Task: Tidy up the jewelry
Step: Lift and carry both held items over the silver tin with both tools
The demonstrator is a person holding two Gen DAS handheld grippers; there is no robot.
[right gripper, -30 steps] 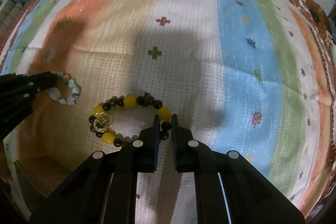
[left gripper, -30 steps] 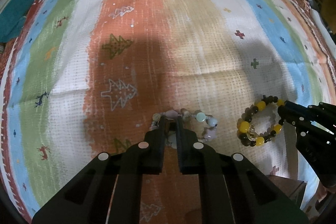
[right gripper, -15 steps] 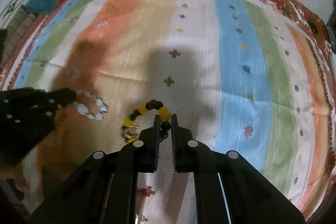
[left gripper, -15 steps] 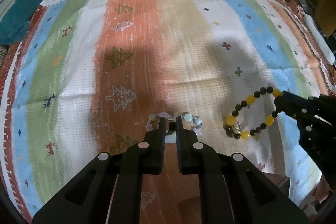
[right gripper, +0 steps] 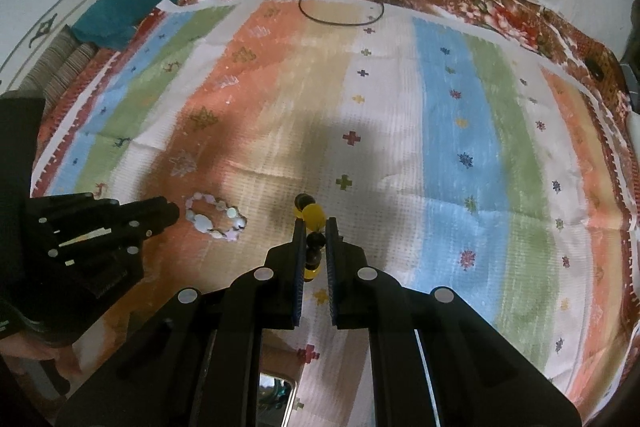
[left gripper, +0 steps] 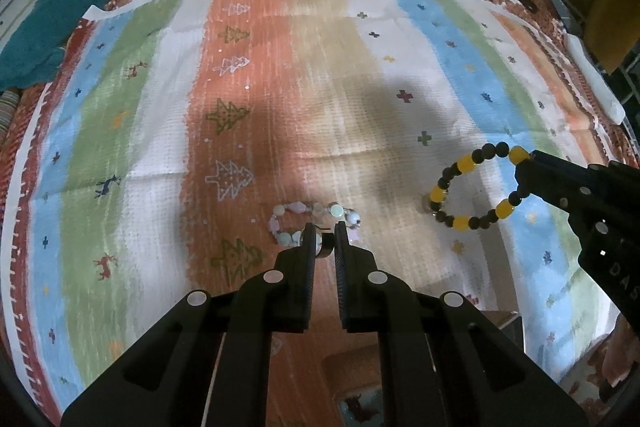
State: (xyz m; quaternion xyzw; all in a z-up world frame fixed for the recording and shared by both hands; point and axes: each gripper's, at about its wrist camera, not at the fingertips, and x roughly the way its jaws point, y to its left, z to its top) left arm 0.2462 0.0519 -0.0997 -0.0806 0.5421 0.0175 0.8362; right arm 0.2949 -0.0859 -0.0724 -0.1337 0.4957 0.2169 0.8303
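Yellow-black bead bracelet (left gripper: 476,187) — dangling ring, pinched in right tongs (right gripper: 314,227).

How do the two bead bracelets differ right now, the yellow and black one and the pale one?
The yellow and black bracelet has bold dark and yellow beads; the pale bracelet has milky pink, white and mint ones. The yellow and black bracelet hangs open as a wide ring from the right gripper; the pale bracelet looks smaller, pinched at its near edge by the left gripper. Both are beaded loops, each gripped over the striped cloth.
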